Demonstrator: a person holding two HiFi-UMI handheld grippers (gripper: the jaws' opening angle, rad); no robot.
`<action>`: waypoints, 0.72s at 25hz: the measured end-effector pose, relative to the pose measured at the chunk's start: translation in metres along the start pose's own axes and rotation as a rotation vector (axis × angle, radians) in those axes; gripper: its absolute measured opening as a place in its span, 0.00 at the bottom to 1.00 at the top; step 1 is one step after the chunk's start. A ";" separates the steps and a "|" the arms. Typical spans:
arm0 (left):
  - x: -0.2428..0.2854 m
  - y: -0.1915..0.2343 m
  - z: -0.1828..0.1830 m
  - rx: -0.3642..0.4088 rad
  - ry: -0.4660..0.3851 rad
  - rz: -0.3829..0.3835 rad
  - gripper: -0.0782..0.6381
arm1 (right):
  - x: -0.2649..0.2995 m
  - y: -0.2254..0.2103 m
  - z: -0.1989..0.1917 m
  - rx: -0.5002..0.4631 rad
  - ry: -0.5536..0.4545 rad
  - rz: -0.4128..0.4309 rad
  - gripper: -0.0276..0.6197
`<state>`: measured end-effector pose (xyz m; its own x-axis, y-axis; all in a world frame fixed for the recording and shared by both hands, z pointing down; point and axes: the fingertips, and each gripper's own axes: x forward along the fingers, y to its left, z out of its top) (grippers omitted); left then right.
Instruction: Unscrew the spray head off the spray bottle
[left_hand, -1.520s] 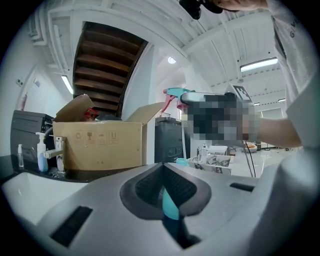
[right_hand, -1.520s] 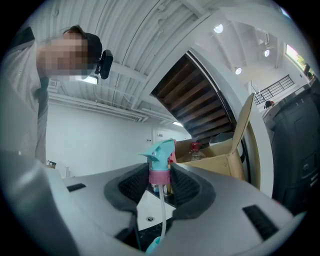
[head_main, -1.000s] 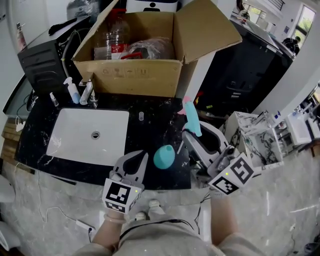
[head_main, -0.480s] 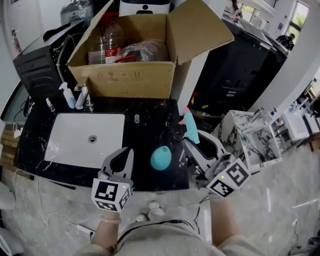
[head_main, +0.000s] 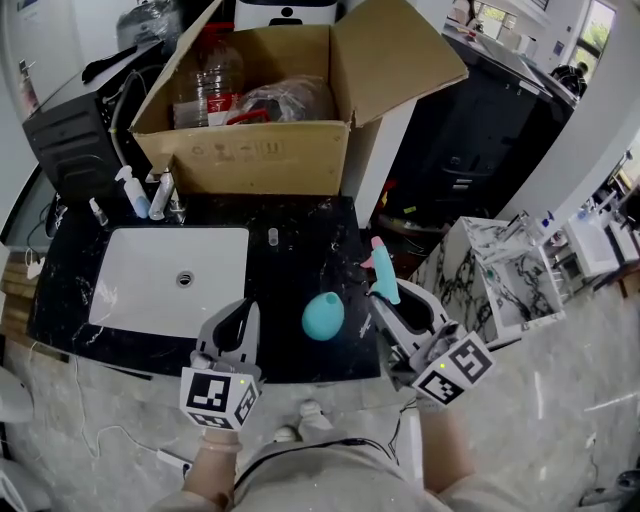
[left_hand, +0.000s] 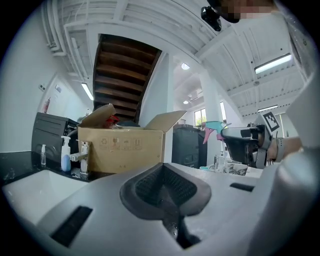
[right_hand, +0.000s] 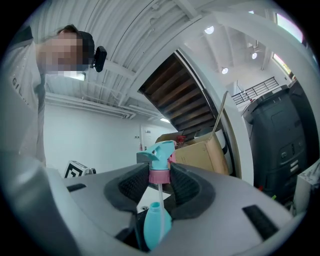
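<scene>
Pinching spray head (right_hand: 159, 151) in right gripper (head_main: 388, 298) fingers, level | left gripper (head_main: 238, 322) fingers pressed together, level

Spray head (right_hand: 159, 152): smooth teal plastic with a slight gloss, a pink plastic collar and a thin translucent tube. Spray bottle (head_main: 323, 314): matt teal plastic. Left gripper (left_hand: 165, 185) and right gripper (right_hand: 160, 175): matt grey moulded plastic. Their pads (right_hand: 187, 187) are dark, ribbed and rubber-like. Countertop (head_main: 300, 255): polished black stone with white veining. Sink (head_main: 150, 285): glossy white, ceramic in look. Faucet (head_main: 172, 190): bright chromed metal. Cardboard box (head_main: 250, 155): matt brown paperboard. Floor (head_main: 560, 400): pale veined stone, smooth with a soft sheen.
</scene>
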<state>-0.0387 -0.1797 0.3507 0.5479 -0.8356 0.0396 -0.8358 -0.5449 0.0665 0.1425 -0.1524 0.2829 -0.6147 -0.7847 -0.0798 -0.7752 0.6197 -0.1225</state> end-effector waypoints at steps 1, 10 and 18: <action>-0.001 0.000 -0.001 0.001 -0.001 0.000 0.12 | -0.001 0.000 -0.002 0.000 0.000 -0.003 0.26; -0.007 0.008 -0.004 -0.003 -0.012 0.035 0.12 | -0.006 0.002 -0.019 -0.004 0.020 -0.033 0.26; -0.007 0.007 -0.005 -0.001 -0.012 0.039 0.12 | -0.011 -0.003 -0.025 -0.004 0.030 -0.057 0.26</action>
<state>-0.0479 -0.1768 0.3560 0.5144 -0.8570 0.0303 -0.8566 -0.5117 0.0664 0.1474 -0.1453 0.3089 -0.5731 -0.8183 -0.0430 -0.8099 0.5737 -0.1220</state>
